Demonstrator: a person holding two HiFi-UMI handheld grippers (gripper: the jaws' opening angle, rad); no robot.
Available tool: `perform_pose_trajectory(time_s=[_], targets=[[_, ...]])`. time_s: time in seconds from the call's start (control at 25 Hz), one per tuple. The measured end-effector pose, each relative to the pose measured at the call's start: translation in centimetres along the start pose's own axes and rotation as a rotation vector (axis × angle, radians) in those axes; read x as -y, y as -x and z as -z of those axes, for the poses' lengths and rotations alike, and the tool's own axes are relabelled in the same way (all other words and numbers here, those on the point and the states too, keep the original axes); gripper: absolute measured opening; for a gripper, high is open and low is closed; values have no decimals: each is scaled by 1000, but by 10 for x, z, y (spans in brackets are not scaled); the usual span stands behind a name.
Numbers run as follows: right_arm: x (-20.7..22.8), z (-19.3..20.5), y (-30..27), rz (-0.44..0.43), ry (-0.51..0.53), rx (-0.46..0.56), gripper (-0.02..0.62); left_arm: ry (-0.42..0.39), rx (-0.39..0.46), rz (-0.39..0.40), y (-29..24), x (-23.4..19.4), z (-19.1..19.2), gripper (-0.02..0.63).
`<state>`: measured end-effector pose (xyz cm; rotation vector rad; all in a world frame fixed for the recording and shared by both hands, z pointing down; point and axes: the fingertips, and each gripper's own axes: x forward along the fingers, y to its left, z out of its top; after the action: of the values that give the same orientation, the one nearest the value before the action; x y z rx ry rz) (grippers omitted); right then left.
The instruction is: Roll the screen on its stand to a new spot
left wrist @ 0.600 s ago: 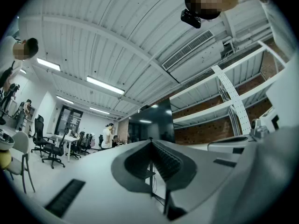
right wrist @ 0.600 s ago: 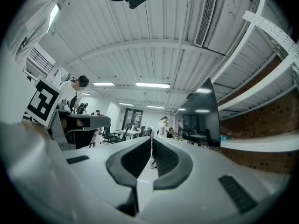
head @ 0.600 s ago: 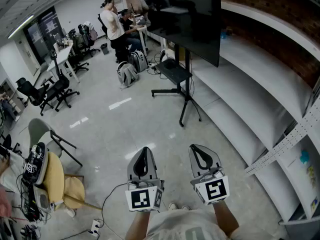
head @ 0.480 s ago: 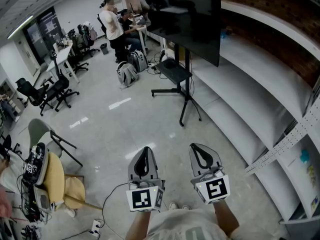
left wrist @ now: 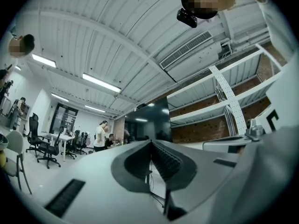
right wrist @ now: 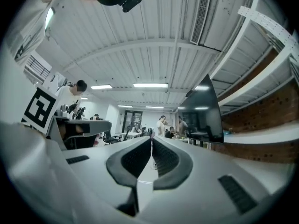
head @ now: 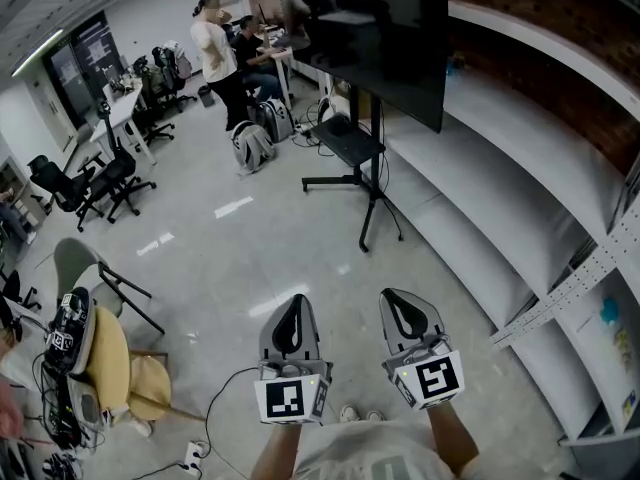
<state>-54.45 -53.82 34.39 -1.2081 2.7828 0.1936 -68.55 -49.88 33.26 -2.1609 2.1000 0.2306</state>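
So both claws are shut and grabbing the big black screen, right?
Not quite. The left claw and right claw are shut, but they grab nothing: the screen stands far ahead of them, untouched. The head view shows it.

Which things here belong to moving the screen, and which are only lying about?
For the job:
- screen
- stand
- left gripper, shut, empty
- right gripper, shut, empty

Lying about:
- backpack
- office chair
- yellow chair
- power strip

The screen (head: 375,23) stands ahead, shelves (head: 520,178) to its right.
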Motion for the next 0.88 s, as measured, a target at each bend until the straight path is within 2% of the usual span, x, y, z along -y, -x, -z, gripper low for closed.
perform_pose_trajectory(time_s=[0.16, 0.4, 0.68, 0.88], targets=[[-4, 8, -4, 2, -77, 1, 23, 13, -19, 30, -2, -7, 9, 15], [-14, 28, -16, 28, -41, -63, 23, 36, -55, 81, -14, -20, 29, 15], [16, 38, -46, 72, -32, -74, 23, 78, -72, 124, -62, -24, 45, 15], [60, 60, -101, 74, -5, -66, 23, 71, -86, 129, -127, -34, 74, 15]])
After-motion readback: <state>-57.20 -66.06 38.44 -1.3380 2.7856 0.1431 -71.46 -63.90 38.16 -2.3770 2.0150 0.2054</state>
